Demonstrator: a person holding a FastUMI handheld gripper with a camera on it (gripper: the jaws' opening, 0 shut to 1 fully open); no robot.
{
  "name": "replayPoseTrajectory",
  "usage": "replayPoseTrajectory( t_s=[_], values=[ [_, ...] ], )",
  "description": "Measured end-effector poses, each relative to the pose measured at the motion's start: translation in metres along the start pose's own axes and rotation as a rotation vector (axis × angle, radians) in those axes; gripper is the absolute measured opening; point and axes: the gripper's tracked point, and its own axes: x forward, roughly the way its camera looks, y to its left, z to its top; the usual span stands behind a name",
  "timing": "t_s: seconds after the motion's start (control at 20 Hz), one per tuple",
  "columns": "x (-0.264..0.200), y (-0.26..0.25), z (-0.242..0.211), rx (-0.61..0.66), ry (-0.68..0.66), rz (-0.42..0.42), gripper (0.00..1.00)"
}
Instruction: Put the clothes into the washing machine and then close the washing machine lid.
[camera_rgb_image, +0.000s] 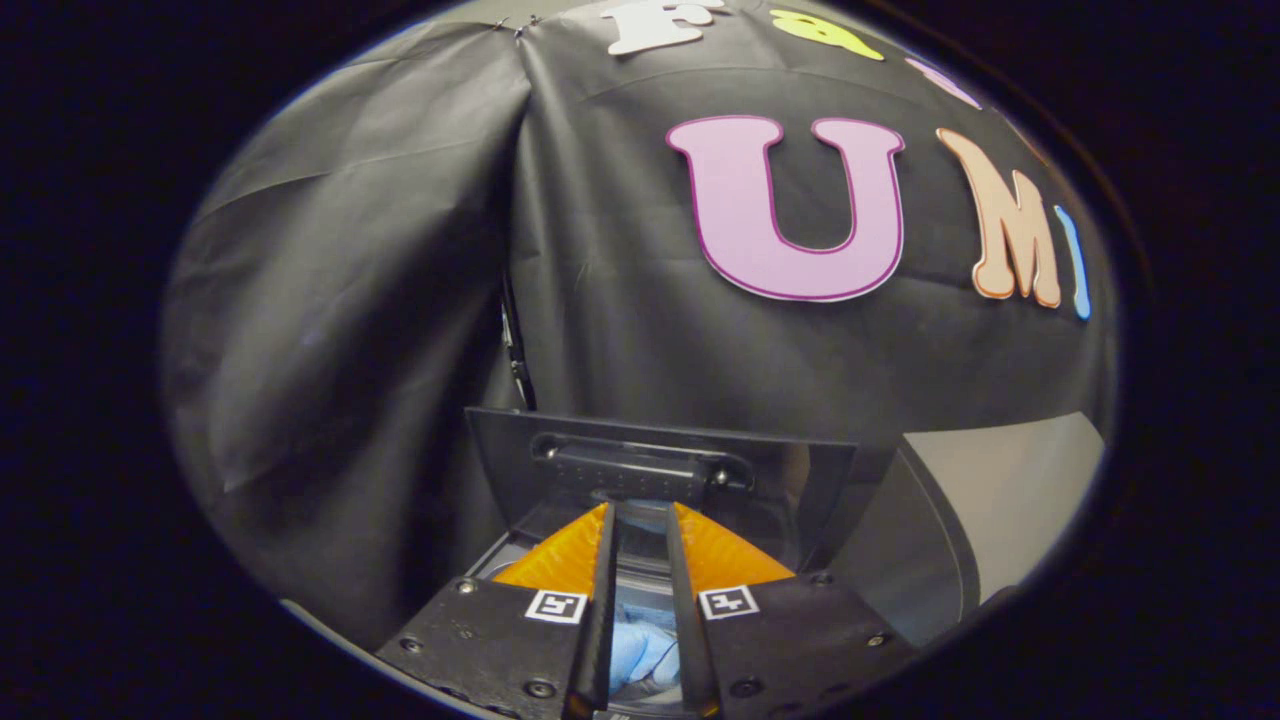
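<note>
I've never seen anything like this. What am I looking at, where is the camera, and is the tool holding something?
The camera rides on a hand-held two-finger gripper and looks forward along its fingers. Just beyond them stands a washing machine with its lid raised upright. Black cloth behind it is the booth's wall. A blue cloth shows in the narrow gap between the fingers, low down; it looks to lie in the machine, though I cannot tell whether the fingers press on it. The lid is not yet closed.
</note>
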Motion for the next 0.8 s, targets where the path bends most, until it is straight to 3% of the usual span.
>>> replayPoseTrajectory(
  t_s=[0.45, 0.8],
  values=[
    [0.054, -0.022, 0.029, -0.008, -0.11, -0.11, 0.96],
    [0.109, -0.063, 0.038, 0.018, -0.113, -0.248, 0.96]
  ],
)
